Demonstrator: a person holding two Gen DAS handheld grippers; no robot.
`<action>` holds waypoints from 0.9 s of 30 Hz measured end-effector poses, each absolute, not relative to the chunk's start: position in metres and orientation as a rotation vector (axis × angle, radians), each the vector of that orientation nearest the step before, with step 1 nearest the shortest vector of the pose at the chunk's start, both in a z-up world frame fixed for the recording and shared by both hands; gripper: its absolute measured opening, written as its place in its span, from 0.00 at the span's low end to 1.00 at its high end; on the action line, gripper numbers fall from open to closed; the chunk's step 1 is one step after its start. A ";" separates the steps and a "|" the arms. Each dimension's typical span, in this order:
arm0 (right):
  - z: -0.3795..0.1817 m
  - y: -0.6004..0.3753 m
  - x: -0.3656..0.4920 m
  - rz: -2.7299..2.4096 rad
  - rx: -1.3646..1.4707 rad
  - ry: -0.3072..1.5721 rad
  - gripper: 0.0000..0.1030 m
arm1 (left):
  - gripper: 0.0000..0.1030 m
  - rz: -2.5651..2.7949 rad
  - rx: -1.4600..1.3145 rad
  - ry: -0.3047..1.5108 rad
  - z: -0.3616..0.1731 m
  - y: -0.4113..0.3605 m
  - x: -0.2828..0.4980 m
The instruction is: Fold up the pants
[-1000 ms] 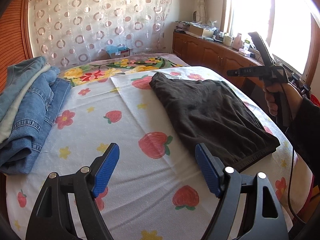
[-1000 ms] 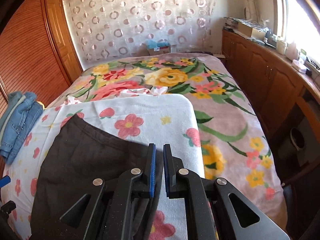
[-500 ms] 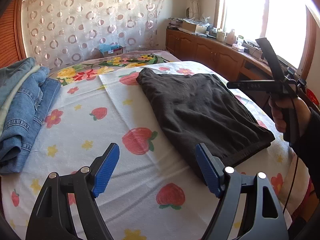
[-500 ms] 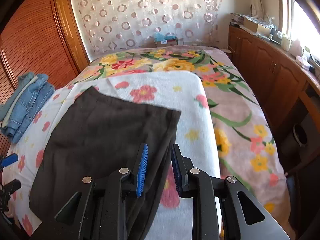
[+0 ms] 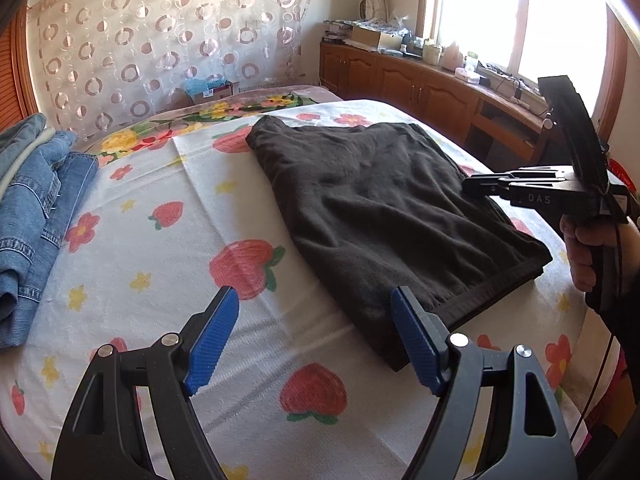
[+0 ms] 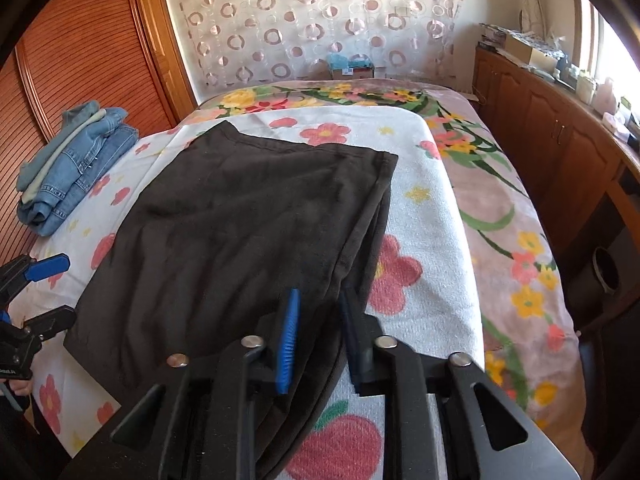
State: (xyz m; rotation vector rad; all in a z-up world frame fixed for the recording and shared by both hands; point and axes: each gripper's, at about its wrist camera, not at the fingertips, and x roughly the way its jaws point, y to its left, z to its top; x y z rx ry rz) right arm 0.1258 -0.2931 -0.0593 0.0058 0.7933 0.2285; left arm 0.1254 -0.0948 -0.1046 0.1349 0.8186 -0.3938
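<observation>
The dark brown pants (image 5: 384, 204) lie folded flat on the flower-print white towel (image 5: 168, 240) that covers the bed; they also show in the right wrist view (image 6: 240, 224). My left gripper (image 5: 316, 336) is open and empty, held above the towel by the pants' near corner. My right gripper (image 6: 318, 320) is open and empty, above the pants' right edge. It shows from the side in the left wrist view (image 5: 472, 186), held in a hand. My left gripper shows at the left edge of the right wrist view (image 6: 48, 288).
A stack of folded blue jeans (image 5: 28, 208) sits at the bed's left side, also in the right wrist view (image 6: 76, 160). A wooden cabinet (image 6: 552, 140) with clutter runs along the right under the window. A wooden wardrobe (image 6: 80, 48) stands at the left.
My right gripper has opened, let go of the pants' edge and drawn back and up. The pants now lie flat. My left gripper has shifted a little and stayed open.
</observation>
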 end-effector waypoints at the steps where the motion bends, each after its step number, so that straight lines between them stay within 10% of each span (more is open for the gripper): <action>1: -0.059 -0.290 0.126 0.230 -0.014 0.795 0.03 | 0.77 -0.393 0.137 0.821 -0.106 -0.095 0.125; 13: -0.056 -0.293 0.099 0.186 -0.014 0.741 0.04 | 0.77 -0.401 0.120 0.873 -0.120 -0.094 0.132; 17: -0.055 -0.290 0.079 0.190 0.000 0.731 0.30 | 0.77 -0.396 0.139 0.875 -0.121 -0.096 0.130; 27: -0.062 -0.283 0.037 0.189 0.053 0.746 0.31 | 0.77 -0.391 0.148 0.872 -0.123 -0.097 0.129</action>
